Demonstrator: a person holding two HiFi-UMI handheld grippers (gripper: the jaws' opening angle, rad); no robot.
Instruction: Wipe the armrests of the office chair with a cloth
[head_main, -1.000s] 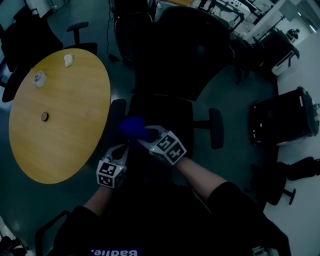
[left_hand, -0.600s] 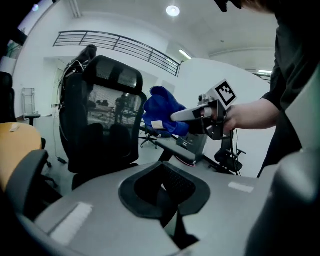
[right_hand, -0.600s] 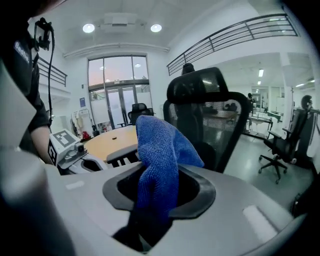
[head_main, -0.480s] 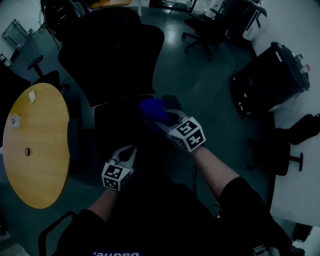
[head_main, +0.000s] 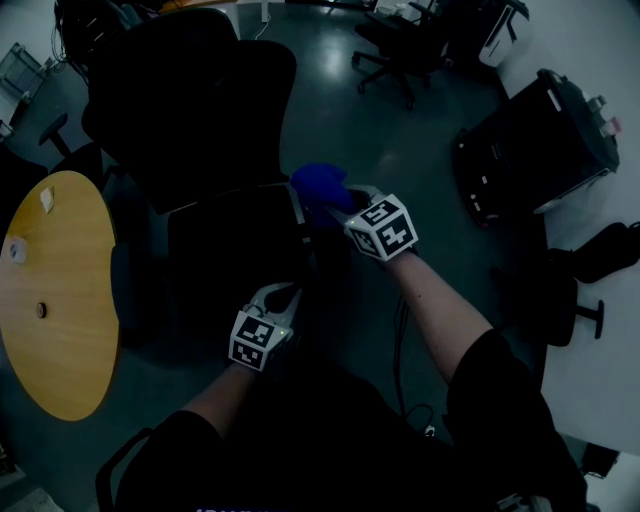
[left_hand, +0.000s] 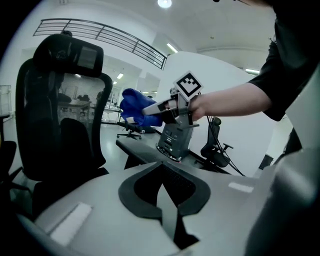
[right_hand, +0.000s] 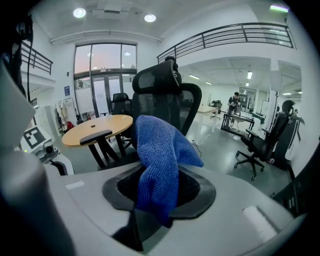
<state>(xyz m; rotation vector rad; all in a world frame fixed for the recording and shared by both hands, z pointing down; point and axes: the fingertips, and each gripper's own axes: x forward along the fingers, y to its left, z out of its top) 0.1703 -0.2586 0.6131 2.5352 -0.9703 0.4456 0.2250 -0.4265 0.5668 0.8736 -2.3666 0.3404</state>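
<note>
Right below the head camera, the black office chair (head_main: 190, 120) is standing with its back at 12 o'clock and its seat (head_main: 230, 265) facing the person. At 9 o'clock, the round yellow bench (head_main: 60, 300) is sitting beside it. One armrest (left_hand: 136, 150) is lying on the seat's 3 o'clock side, and its long way is running from 6 to 12 o'clock in the head view. The other armrest (right_hand: 95, 136) is sitting far across the seat, by the bench. The right gripper (head_main: 340, 205) is hanging over the near armrest, so I think it is the closer one for wiping. Its jaws are squeezing the blue cloth (head_main: 318, 183), which is sticking out toward 11 o'clock. From the left gripper view, the cloth is looking just above the armrest; I cannot tell if it is touching. I think the cloth is needing to go down, then slide along that long way. The left gripper (head_main: 283, 298) is hanging at 7 o'clock from the right one, with its jaws pressed together and nothing in them.
</note>
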